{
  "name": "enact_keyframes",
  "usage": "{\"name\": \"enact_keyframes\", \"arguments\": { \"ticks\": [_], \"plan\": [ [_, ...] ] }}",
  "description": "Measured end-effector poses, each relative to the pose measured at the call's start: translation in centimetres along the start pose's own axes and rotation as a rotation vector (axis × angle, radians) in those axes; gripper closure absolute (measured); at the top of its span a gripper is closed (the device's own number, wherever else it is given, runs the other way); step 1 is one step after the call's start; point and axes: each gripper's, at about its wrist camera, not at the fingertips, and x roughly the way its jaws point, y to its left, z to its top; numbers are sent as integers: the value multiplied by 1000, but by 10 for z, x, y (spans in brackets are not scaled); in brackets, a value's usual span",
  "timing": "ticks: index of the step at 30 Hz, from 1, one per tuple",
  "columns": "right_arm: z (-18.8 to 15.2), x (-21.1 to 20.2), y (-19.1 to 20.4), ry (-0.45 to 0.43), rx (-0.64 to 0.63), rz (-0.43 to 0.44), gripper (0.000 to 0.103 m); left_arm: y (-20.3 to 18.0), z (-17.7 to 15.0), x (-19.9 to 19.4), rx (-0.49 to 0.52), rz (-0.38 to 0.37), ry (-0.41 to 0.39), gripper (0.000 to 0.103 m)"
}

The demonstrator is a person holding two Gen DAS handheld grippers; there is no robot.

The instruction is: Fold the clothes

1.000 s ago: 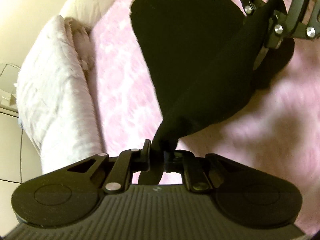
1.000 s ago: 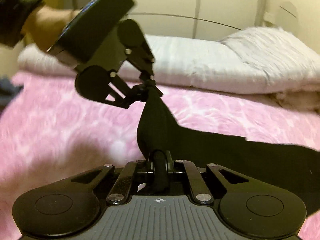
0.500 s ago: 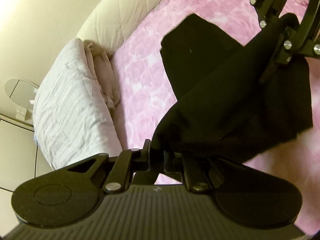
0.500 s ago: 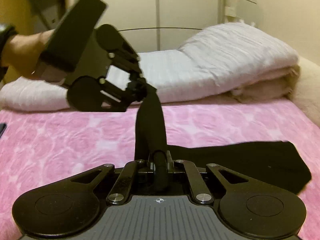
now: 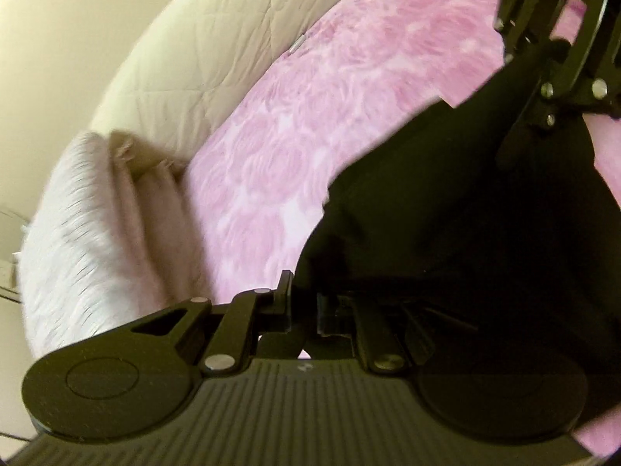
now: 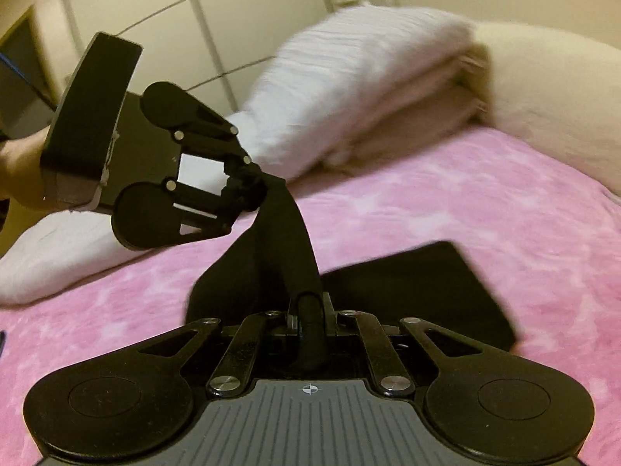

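Observation:
A black garment (image 5: 446, 213) lies partly on a pink bedspread (image 5: 310, 124); one edge is lifted. My left gripper (image 5: 304, 303) is shut on a bunched corner of that edge. The right gripper (image 5: 524, 128) shows at the top right, also clamped on the cloth. In the right wrist view my right gripper (image 6: 309, 303) pinches a fold of the black garment (image 6: 419, 291), whose flat part rests just beyond. The left gripper (image 6: 248, 188) hangs up left, and a taut strip of cloth runs between the two. Cloth hides both pairs of fingertips.
White pillows (image 6: 349, 89) and a folded beige blanket (image 6: 419, 124) are stacked at the head of the bed. A cream quilted cover (image 5: 194, 58) runs along the far side. Wardrobe doors (image 6: 233, 31) stand behind. A person's hand (image 6: 15, 171) holds the left gripper.
Both grippers have carried the lifted edge across the bed, still clamped on it. The flat part now lies closer under them, and the views have swung toward the pillows and quilted cover.

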Motion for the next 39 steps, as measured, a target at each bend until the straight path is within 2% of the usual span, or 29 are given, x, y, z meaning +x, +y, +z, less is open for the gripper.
{"name": "enact_keyframes", "arguments": {
  "ticks": [2, 4, 6, 9, 12, 16, 19, 20, 21, 22, 26, 29, 30, 32, 35, 36, 39],
  "plan": [
    [-4, 21, -57, 57, 116, 0, 96, -1, 12, 31, -77, -29, 19, 77],
    [-17, 44, -111, 128, 272, -12, 75, -1, 25, 61, -153, -57, 38, 77],
    [-33, 43, -145, 120, 422, -11, 74, -6, 18, 65, -214, -68, 34, 76],
    [-46, 21, -156, 54, 481, 7, 67, -9, -9, 62, -331, -74, 60, 75],
    [-50, 10, -145, 21, 492, 0, 65, -7, -37, 58, -457, -86, 91, 75],
    [-41, 14, -136, 21, 489, 8, 60, -1, -68, 55, -609, -104, 119, 74],
    [-29, 35, -134, 59, 484, -8, 61, 14, -66, 65, -678, -119, 78, 74],
    [-25, 42, -135, 77, 480, -23, 65, 20, -64, 71, -701, -120, 72, 74],
    [-22, 46, -135, 93, 474, -41, 82, 25, -61, 78, -719, -123, 66, 74],
    [-19, 46, -134, 108, 466, -61, 86, 30, -58, 85, -733, -128, 59, 74],
    [-13, 44, -134, 108, 449, -52, 91, 42, -47, 117, -775, -209, 92, 76],
    [-10, 41, -134, 101, 439, -36, 94, 44, -40, 135, -775, -274, 124, 98],
    [-8, 41, -134, 98, 435, -31, 95, 45, -37, 135, -773, -271, 111, 103],
    [-4, 36, -132, 82, 413, -17, 96, 50, -30, 126, -764, -235, 58, 103],
    [3, 19, -132, 0, 352, -33, 96, 56, -21, 119, -752, -197, -2, 103],
    [0, 19, -137, -5, 373, -40, 96, 54, -20, 126, -748, -204, 16, 103],
    [-20, 41, -156, 66, 453, -54, 95, 42, -24, 148, -752, -206, 85, 99]
  ]
}}
